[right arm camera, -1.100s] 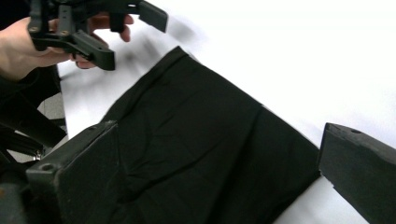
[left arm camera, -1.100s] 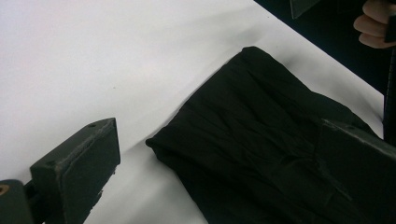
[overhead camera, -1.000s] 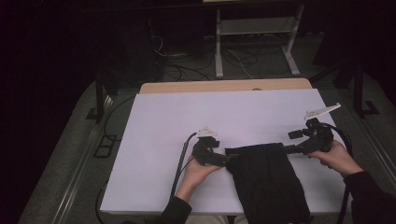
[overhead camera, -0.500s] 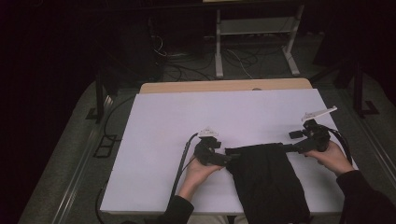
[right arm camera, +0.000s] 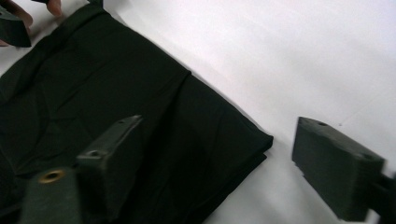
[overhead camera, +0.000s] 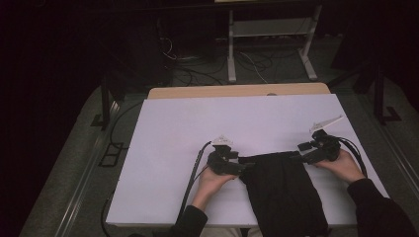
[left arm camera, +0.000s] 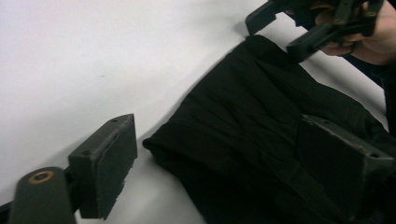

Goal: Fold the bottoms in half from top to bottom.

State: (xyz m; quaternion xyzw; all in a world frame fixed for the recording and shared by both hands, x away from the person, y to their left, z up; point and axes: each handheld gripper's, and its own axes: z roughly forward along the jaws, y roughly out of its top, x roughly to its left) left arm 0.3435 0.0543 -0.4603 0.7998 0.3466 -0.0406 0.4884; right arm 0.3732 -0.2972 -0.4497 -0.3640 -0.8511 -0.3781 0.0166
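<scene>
Since the earlier frame, the right claw (overhead camera: 307, 151) has been lowered to the black garment's (overhead camera: 284, 190) far corner; both claws' jaws have just been closing around its corners on the white surface (overhead camera: 173, 138). The left claw (overhead camera: 242, 168) seems not yet clamped; closing fully comes next

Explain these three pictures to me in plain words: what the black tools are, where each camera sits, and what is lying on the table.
A person holds a hand-held clamp in each hand: the left gripper and the right gripper. One camera looks down from above; the other two ride on the clamps and look along their black jaws. On the white table lies a folded black cloth, hanging over the near edge. Each clamp sits at one far corner of the cloth, its jaws either side of that corner. The jaws have just been closing, but a gap shows and they do not pinch the cloth yet.
</scene>
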